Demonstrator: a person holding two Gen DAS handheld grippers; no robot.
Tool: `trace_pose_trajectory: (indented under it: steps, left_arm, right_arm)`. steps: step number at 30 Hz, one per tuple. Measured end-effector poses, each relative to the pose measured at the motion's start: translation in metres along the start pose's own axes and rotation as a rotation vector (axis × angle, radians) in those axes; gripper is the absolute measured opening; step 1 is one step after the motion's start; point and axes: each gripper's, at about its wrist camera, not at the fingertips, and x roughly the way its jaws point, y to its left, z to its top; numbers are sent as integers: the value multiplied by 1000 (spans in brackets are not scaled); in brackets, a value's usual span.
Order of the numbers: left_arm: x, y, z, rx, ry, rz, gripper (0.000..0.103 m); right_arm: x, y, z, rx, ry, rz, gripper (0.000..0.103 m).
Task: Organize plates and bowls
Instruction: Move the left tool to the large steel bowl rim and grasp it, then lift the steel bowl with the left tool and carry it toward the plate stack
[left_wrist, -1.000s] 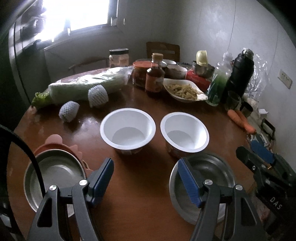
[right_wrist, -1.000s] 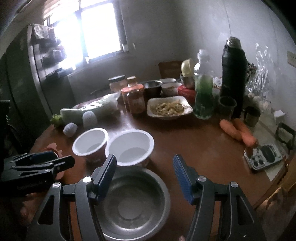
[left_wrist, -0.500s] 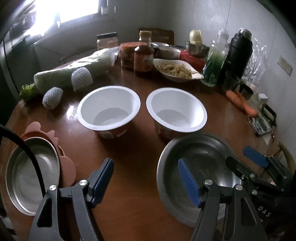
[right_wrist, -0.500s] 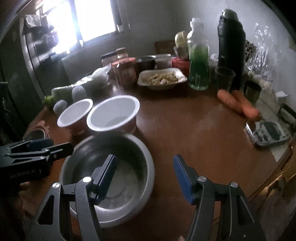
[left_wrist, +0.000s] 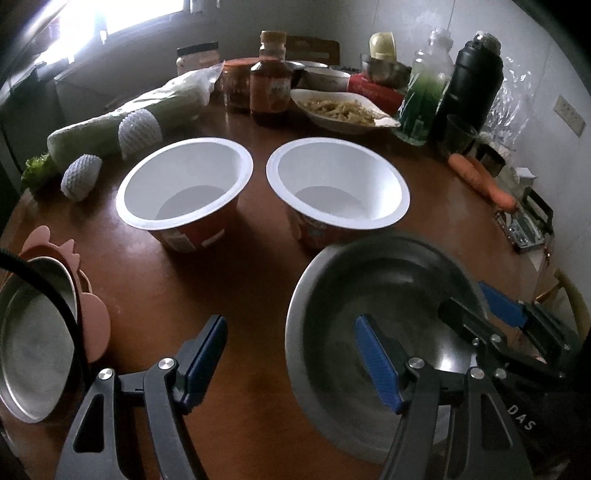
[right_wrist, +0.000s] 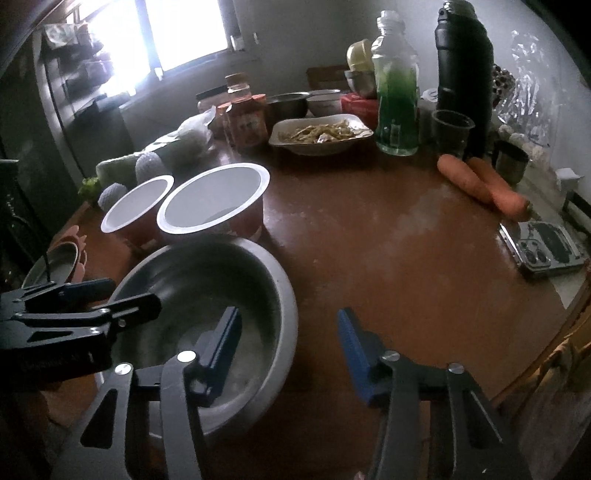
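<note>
Both grippers have dropped closer to the steel bowl (right_wrist: 207, 295) on the table (right_wrist: 406, 258), near the 2 white bowls (left_wrist: 184, 184). The right gripper (right_wrist: 288, 347) has just been narrowing, its jaws straddling the bowl's rim without pinching it. The left gripper (left_wrist: 291, 354) stays spread, 1 finger above the bowl, holding nothing.

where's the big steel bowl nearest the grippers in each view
Left wrist view: the big round steel bowl sits lower right, under the left gripper's right finger, just in front of the right-hand white paper bowl.
Right wrist view: the same bowl sits lower left, its right rim between the right gripper's fingers.
Shared landmark: the two orange carrots at the table's right edge.
</note>
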Motion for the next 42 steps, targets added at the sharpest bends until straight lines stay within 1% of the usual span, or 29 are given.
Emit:
trace_pose_trajectory:
  steps: [3, 4, 7, 11, 12, 14, 15, 18, 19, 21, 23, 27, 32, 35, 42]
  left_arm:
    - [1, 0, 0, -1, 1, 1, 71]
    - [1, 0, -1, -3, 2, 0, 71]
    - [5, 0, -1, -7, 13, -6, 70]
    - [12, -1, -2, -12, 36, -41, 58]
    - [14, -1, -2, -11, 40, -47, 56]
    - [15, -3, -3, -8, 39, -51, 53]
    - [15, -3, -4, -7, 39, -56, 50]
    - [15, -3, -4, -10, 36, -63, 45]
    - [15, -3, -4, -10, 35, -63, 44]
    - [15, -3, -5, -7, 34, -73, 36]
    - [14, -5, -6, -1, 34, -85, 32]
    - [12, -6, -8, 5, 33, -73, 32]
    - [5, 2, -12, -6, 25, -58, 32]
    - [-4, 11, -17, -20, 16, -51, 32]
    - [-16, 39, -28, -65, 3, -26, 32]
  right_arm:
    - [2, 0, -1, 0, 0, 6, 51]
    - [3, 1, -1, -2, 2, 6, 48]
    - [5, 3, -1, -13, 8, 10, 45]
    - [5, 4, -1, -22, -1, 11, 42]
    - [6, 5, -1, -25, -1, 10, 41]
    - [6, 6, -2, -29, -1, 12, 38]
    - [7, 6, -2, -32, 1, 12, 35]
    - [9, 8, -2, -45, 11, 14, 29]
    - [9, 10, -2, -48, 14, 13, 28]
    - [10, 11, -2, -57, 14, 1, 28]
    - [10, 12, -2, -57, 14, -4, 27]
    - [7, 16, -2, -75, 12, -18, 26]
    - [3, 25, -1, -93, 4, -9, 26]
    - [1, 33, 0, -101, 1, 4, 26]
    - [1, 66, -2, -154, 0, 33, 26]
